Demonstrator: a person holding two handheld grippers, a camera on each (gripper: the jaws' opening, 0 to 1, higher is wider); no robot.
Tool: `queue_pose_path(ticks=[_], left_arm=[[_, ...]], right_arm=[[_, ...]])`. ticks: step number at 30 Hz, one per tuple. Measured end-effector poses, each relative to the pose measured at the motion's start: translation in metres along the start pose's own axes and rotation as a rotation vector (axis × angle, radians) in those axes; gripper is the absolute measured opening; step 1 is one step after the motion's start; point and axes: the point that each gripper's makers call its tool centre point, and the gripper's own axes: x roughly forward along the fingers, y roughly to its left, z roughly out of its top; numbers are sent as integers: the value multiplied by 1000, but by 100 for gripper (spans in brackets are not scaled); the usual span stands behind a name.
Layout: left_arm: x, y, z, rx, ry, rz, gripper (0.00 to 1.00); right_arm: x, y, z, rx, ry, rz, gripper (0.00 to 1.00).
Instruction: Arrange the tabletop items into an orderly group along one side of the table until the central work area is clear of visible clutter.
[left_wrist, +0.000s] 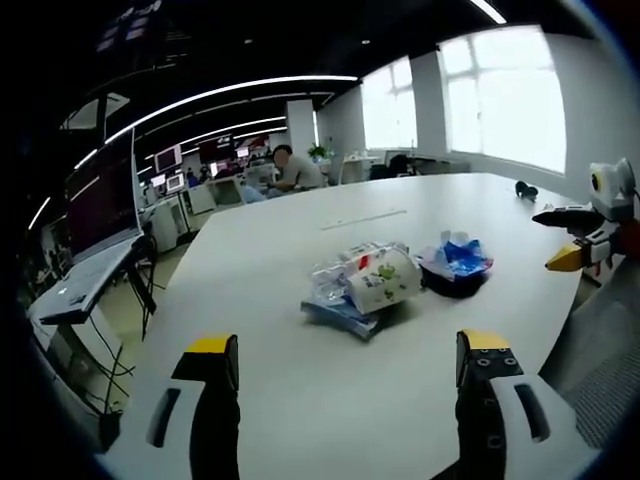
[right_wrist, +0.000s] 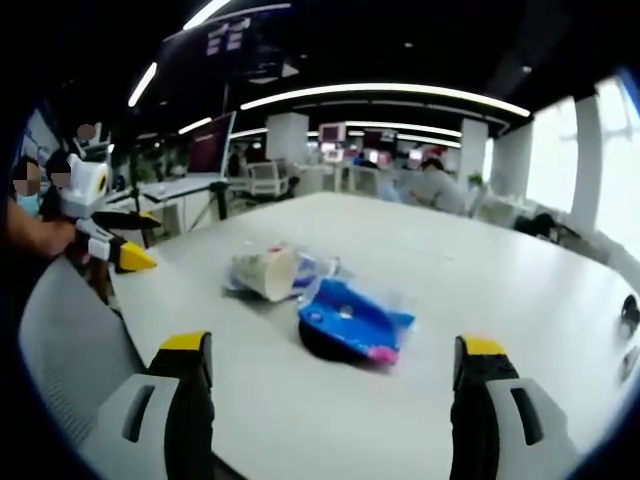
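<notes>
With both jaws spread wide and empty, your right hand-held gripper (right_wrist: 331, 368) faces the blue packet (right_wrist: 352, 320) dead ahead on the worktop (right_wrist: 520, 290), nearer than your equally open, empty left hand-held gripper (left_wrist: 348, 362), which faces the cup (left_wrist: 383, 280).

The white counter (left_wrist: 300, 400) lies bare between the near edge and the clutter, giving open room ahead of both sets of jaws. Mid-counter, a paper cup (left_wrist: 383, 281) on its side atop clear packets (left_wrist: 340, 290) sits just beside a blue wrapper (right_wrist: 352, 318) on a black dish (right_wrist: 320, 345), blocking the centre. Beyond them the surface is open.
</notes>
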Motion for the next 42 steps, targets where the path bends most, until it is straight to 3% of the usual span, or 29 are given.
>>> queue_pose_path(ticks=[20,42], left_arm=[[1,4,-1,-12,3,5,88],[4,2,0,-13,28,17,87]], right_arm=[[0,-2,0,12,-4,-10,98],[5,-4,0,5,18,27,97]])
